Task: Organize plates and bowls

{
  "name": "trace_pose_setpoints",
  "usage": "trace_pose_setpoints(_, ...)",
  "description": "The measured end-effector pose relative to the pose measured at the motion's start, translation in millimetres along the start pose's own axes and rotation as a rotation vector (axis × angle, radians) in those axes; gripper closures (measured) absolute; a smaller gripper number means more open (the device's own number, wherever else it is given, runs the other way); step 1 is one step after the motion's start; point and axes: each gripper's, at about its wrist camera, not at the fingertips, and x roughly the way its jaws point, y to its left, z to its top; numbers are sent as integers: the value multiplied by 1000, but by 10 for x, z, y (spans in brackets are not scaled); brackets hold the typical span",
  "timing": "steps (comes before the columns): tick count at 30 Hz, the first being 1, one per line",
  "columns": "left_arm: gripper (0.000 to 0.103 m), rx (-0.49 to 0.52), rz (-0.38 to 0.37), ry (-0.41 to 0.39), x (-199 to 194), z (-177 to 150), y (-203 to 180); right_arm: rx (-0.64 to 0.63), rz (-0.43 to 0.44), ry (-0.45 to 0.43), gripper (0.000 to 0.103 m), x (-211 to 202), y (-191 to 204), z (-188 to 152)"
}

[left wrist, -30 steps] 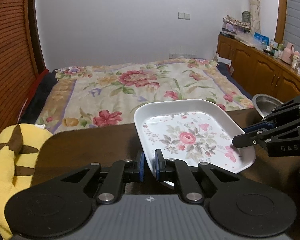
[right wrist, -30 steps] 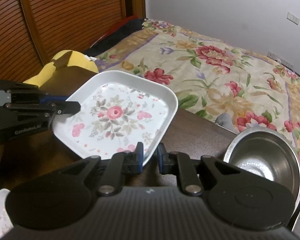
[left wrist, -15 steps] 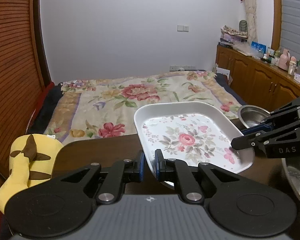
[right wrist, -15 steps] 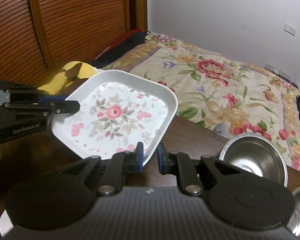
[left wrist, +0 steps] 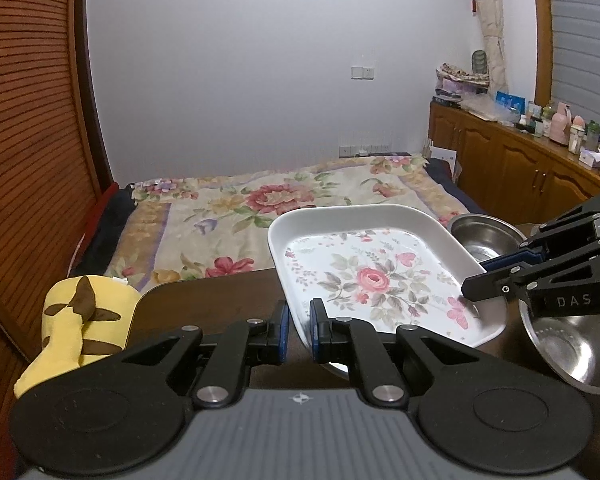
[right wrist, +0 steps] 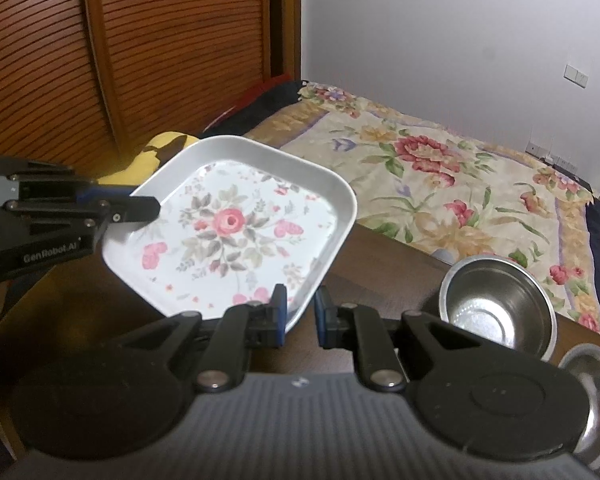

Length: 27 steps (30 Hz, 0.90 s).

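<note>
White square floral-printed plate (left wrist: 374, 276) lifted clear above dark wooden table (right wrist: 380, 268), left gripper (left wrist: 298, 326) and right gripper (right wrist: 301, 314) each clamped tight on opposite rims, steel bowls (right wrist: 498, 306) well apart

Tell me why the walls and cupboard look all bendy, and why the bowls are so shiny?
Left wrist view: the fisheye lens bows the slatted wooden door at the picture's edge; the room is dim. Right wrist view: the steel bowl shines because bare metal mirrors the room light, and the flowered plate glares a little too.
</note>
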Motion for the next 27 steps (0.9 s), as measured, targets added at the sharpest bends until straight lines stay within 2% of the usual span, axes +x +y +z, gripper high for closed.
trace_pose_setpoints(11,91,10,2,-19,-350,-164,-105,-12,-6,-26,87,-251,145,-171)
trace_pose_setpoints(27,92,18,-8,18,-657,-588,-208,-23,12,-29,87,-474,368,-567)
